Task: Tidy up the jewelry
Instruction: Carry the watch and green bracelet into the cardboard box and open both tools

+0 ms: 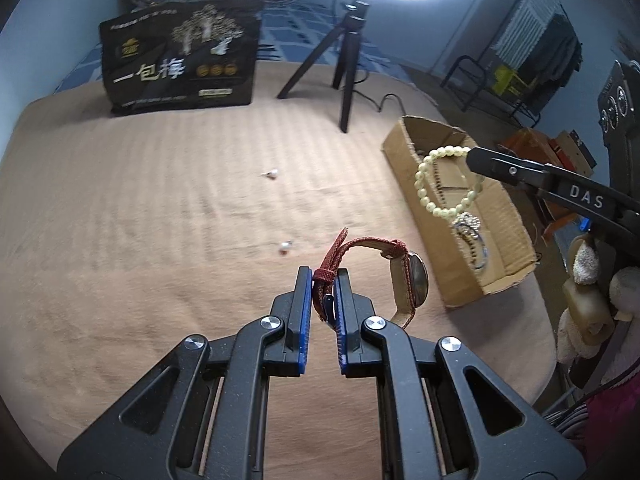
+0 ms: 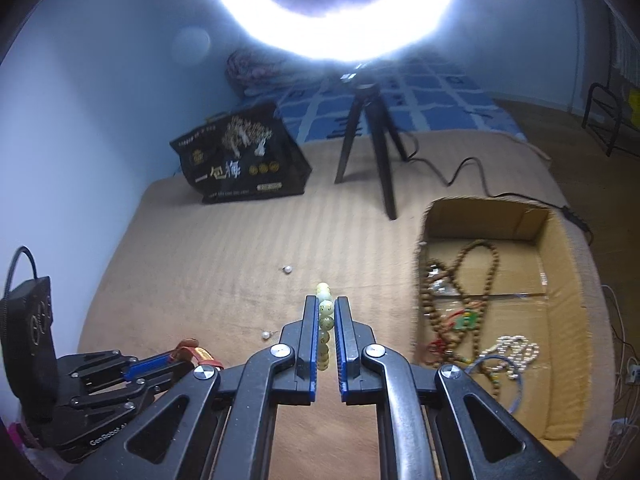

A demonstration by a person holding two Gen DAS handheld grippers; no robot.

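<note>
Jewelry in three lots, all placed against the cardboard box. Watch, red strap, gold-toned case, hangs off the bed cover just beside the box's near corner; left gripper has its blue pads clamped on the strap. Pale green bead bracelet with a sparkly charm dangles over the box opening, pinched by the right gripper; fingers together on the beads, seen edge-on in the right wrist view. Inside the box: brown bead strands, a white pearl piece, a blue ring-shaped bangle. Two small white earrings lie on the tan bed cover, well apart from the box: one farther out, one nearer the watch. Beyond the box, a black tripod under a ring light, and a black printed bag.
</note>
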